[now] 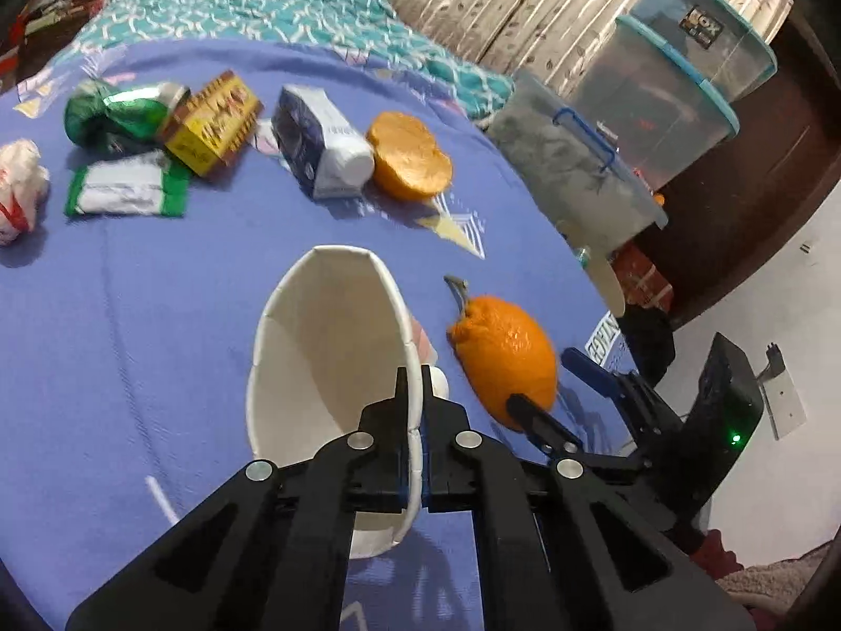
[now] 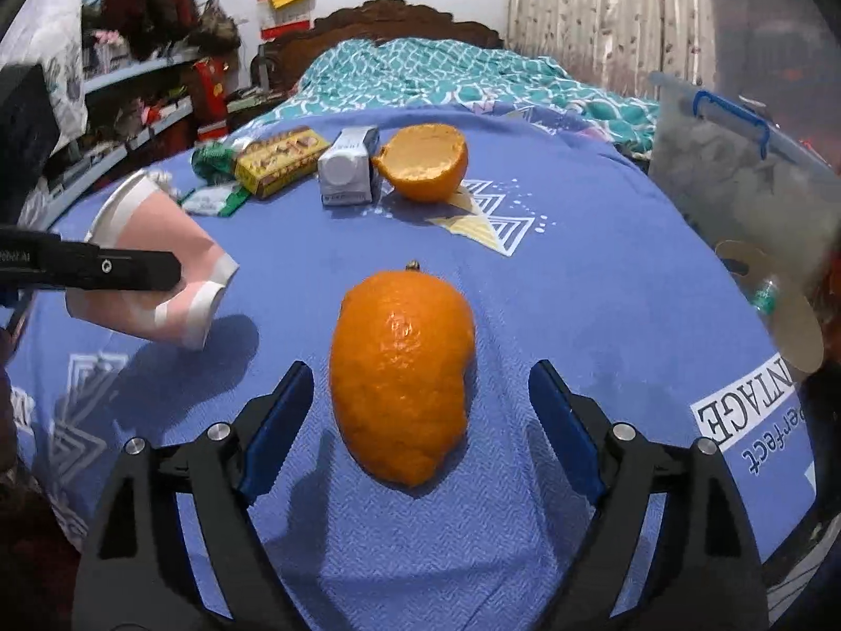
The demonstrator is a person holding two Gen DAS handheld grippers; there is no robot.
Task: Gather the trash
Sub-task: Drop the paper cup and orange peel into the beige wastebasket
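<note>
Bedroom scene: a blue printed bedspread (image 2: 604, 289) strewn with trash, both grippers low over it.

Nearest the right gripper (image 2: 415, 394) lies a large orange peel (image 2: 402, 373), sitting between its blue-padded jaws, which stand spread apart and clear of the peel on both sides. The left gripper (image 1: 415, 384) is clenched on the wall of a paper cup (image 1: 326, 357), one finger inside the rim and one outside; the cup lies tilted on its side, just beside the peel. Farther back sit a hollow orange peel half (image 2: 426, 163), a small white carton (image 2: 349, 165), a yellow box (image 2: 281, 160), a green wrapper (image 1: 113, 113), a green-edged packet (image 1: 126, 192) and crumpled white paper (image 1: 18, 184). Clear storage bins (image 1: 678, 73) stand at the bed's right side.
</note>
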